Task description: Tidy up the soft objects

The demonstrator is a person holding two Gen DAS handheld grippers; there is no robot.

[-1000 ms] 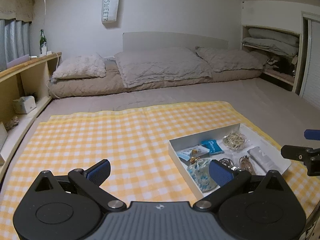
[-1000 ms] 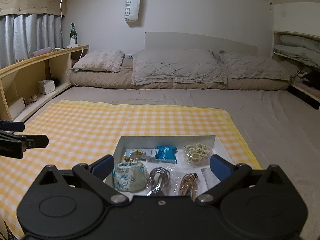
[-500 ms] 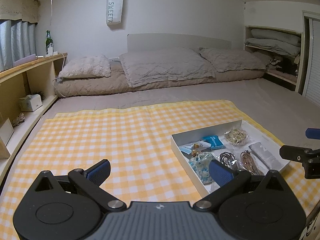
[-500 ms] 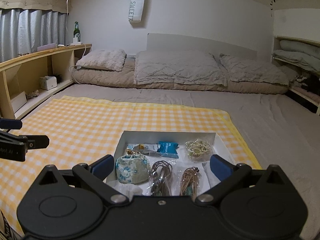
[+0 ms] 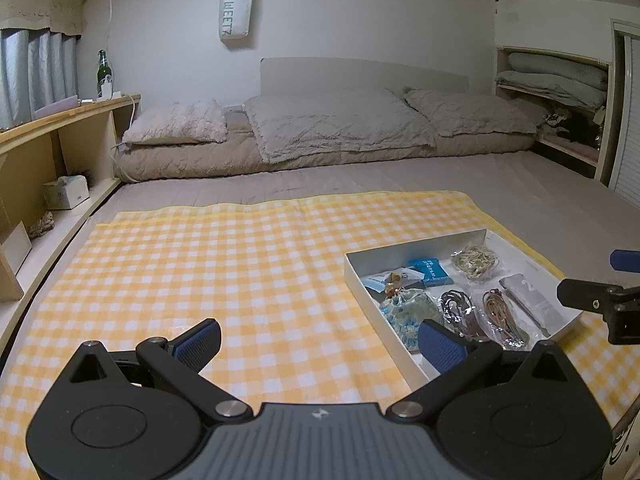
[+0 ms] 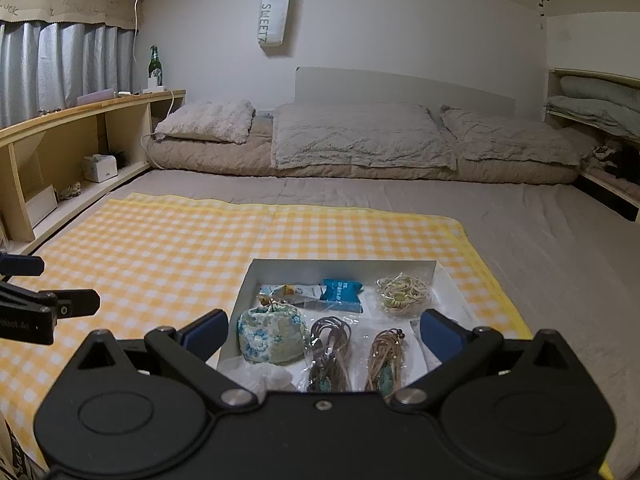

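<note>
Hovering with jaws spread and empty, the right gripper (image 6: 324, 332) hangs over the white tray (image 6: 244, 292) holding a floral pouch (image 6: 270, 334) (on the checked blanket (image 5: 200, 260)); the left gripper (image 5: 320, 340) is likewise spread.

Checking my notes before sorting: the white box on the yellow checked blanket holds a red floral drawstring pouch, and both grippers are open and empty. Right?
Nearly. The drawstring pouch is blue-green floral, not red, as the right wrist view shows. Otherwise right: white box, yellow checked blanket, left gripper and right gripper open, empty.
</note>
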